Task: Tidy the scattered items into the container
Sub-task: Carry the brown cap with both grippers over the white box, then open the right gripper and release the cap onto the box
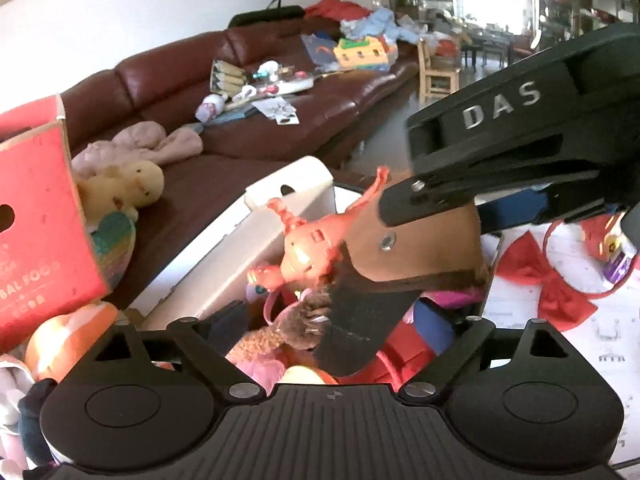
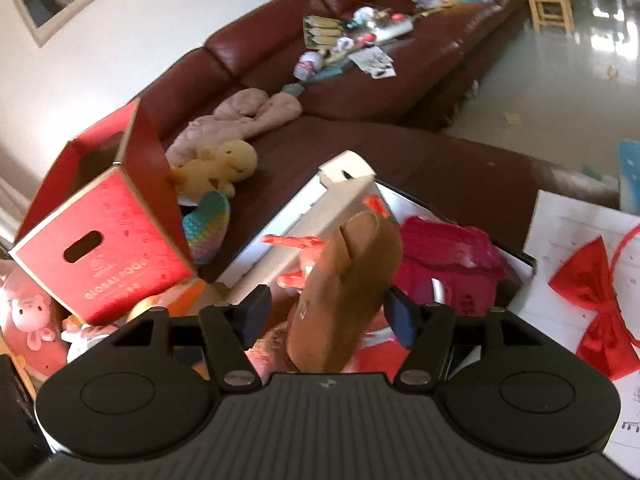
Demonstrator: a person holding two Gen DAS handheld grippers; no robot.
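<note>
The right hand-held gripper [image 2: 326, 316] has a brown shoe [image 2: 348, 280] between its two fingers. Its fingers are wide apart, and I cannot tell if they press the shoe. In the left view, the right hand-held gripper's black finger [image 1: 424, 200] touches the shoe [image 1: 420, 244] from above. The shoe is over the white box [image 1: 280, 216], which is full of toys. An orange toy [image 1: 308, 248] sticks up just beside the shoe, over the box too. The left hand-held gripper [image 1: 332, 320] is open wide and holds nothing. A red box [image 2: 108, 248] stands left of the white box. A red bow [image 2: 592, 300] lies to the right of it on white paper.
</note>
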